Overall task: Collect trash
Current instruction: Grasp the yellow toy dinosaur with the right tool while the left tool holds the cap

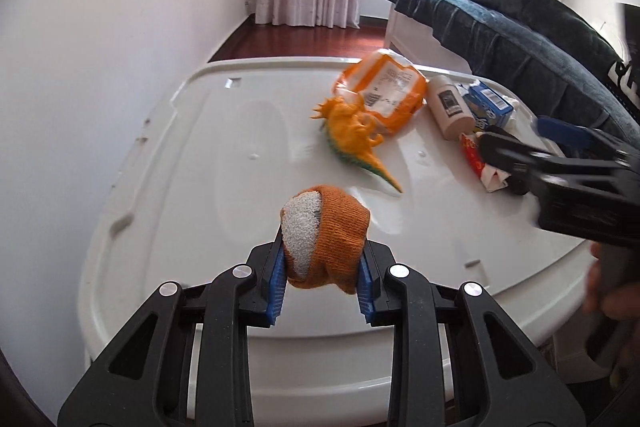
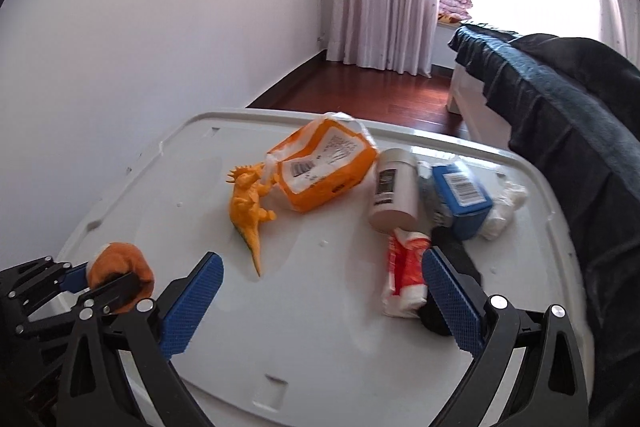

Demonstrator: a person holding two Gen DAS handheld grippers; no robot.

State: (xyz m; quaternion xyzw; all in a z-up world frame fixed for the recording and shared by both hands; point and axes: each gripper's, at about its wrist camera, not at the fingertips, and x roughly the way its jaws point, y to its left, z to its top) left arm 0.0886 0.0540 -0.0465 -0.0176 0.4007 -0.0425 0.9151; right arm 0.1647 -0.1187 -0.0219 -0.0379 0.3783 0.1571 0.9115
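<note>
On the white worktop (image 2: 304, 327), an orange packet (image 2: 324, 167), a beige bottle (image 2: 394, 195), a blue carton (image 2: 462, 199), a toy dinosaur (image 2: 250, 203) and a red-and-white wrapper (image 2: 404, 267) are scattered. An orange-and-white sock ball (image 1: 324, 231) is clamped in the left gripper (image 1: 322, 279); the right gripper (image 2: 320, 303) is spread wide, nothing held.

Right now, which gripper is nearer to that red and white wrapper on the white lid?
The right gripper: it is open with the red and white wrapper beside its right finger. The left gripper is farther off, across the lid, shut on an orange sock ball.
</note>
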